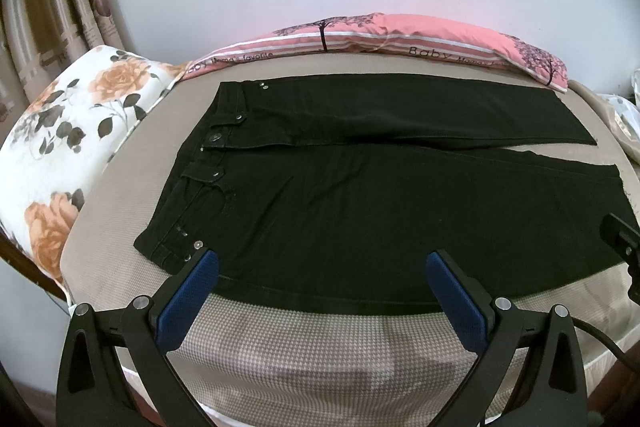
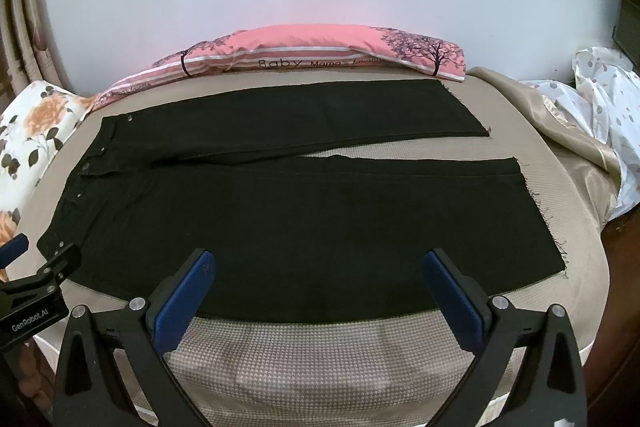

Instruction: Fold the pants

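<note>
Beige bed cover (image 1: pixel 280 343) carries flat black pants (image 1: pixel 360 211); left gripper (image 1: pixel 322 267) and right gripper (image 2: pixel 318 267) both gape empty at near hem, so shallow bites risk pinching cover or slipping.

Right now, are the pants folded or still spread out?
Spread flat, unfolded: the black pants lie full length on the bed, both legs apart, waistband at left.

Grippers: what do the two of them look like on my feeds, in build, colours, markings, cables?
Both match: the left gripper and the right gripper have black angular frames with triangular cut-outs, silver round pivot bolts, and two fingers faced with textured blue pads. A black cable trails from the left one. In the right wrist view, the left gripper's body carries white "GenRobot.AI" lettering.
</note>
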The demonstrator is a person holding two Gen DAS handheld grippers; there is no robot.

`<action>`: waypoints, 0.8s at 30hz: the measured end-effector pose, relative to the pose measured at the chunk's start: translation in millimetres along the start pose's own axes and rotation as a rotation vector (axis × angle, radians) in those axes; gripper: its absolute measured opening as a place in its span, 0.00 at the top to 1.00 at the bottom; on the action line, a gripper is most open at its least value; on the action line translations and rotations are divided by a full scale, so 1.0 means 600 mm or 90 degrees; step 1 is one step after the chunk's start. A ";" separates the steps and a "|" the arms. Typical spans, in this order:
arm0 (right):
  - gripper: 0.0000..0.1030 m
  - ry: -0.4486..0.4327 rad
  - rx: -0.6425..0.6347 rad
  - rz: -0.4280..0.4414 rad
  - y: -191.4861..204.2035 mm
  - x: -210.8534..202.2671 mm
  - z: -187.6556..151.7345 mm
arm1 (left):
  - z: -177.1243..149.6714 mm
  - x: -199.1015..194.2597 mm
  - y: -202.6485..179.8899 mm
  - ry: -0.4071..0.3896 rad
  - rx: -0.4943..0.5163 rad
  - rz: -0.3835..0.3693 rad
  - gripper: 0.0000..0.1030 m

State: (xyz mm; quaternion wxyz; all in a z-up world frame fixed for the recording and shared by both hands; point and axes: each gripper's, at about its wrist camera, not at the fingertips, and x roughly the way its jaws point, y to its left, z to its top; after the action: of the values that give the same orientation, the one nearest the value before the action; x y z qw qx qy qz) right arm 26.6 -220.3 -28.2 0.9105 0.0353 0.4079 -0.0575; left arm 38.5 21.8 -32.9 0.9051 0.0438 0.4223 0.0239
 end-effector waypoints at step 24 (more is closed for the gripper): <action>0.00 0.012 0.020 0.112 -0.002 0.056 0.083 | 0.148 0.077 0.182 -0.010 -0.074 -0.018 0.00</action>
State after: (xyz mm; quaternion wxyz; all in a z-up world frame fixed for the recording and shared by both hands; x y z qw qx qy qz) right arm 85.7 -229.4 -20.3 0.9074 0.0857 0.4110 0.0166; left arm 135.4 129.2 -0.6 0.9098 -0.0150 0.4133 0.0352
